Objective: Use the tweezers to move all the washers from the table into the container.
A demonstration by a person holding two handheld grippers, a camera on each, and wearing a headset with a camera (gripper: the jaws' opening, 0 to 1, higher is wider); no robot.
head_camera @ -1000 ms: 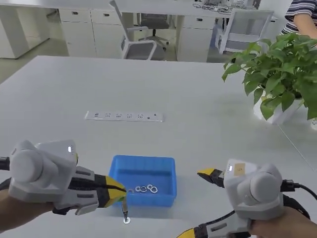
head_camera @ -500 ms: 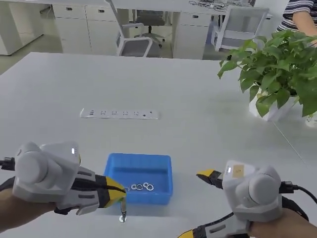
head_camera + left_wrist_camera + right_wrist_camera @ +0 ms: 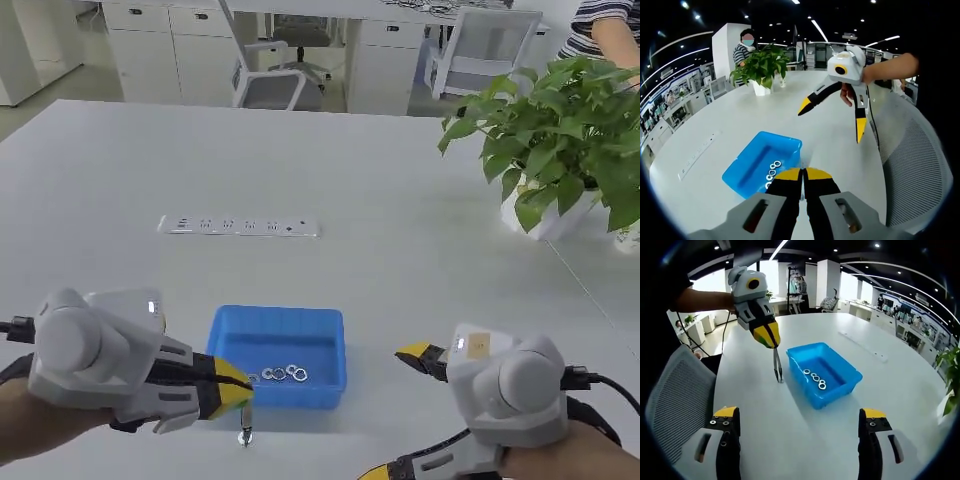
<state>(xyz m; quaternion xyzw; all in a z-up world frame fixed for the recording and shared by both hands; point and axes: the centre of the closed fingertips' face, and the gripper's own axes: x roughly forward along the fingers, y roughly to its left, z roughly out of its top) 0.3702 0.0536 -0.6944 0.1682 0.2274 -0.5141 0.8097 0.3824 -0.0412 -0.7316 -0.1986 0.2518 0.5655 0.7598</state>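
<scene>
Close to the near edge of the pale grey table (image 3: 400, 260), a shallow rectangular blue plastic container (image 3: 277, 316) sat with a short row of small silver metal washers (image 3: 282, 374) on its floor, toward its near wall. The left gripper (image 3: 238, 390) had its jaws pressed together on the upper end of a pair of slim metal tweezers (image 3: 244, 420). These hung nearly upright, tips down at the table surface just outside the container's near wall. Something small and bright lay at those tips, probably a washer, though it was too small to tell whether it was pinched or only touched. The right gripper (image 3: 392, 412) hovered to the right of the container, between it and the table's right edge, with its jaws spread wide and nothing in them.

The step in hand looked like the pick-up of a washer from the table beside the container, with several already inside. The next move would call for a steady squeeze so the tweezer tips closed on the ring. A short lift would then have to clear the near wall before any travel, followed by a small carry over the rim and a release low above the floor. Because the wall stood so close to the tips, moving sideways too early could knock the washer loose. The right gripper seemed to have no part in this step.
</scene>
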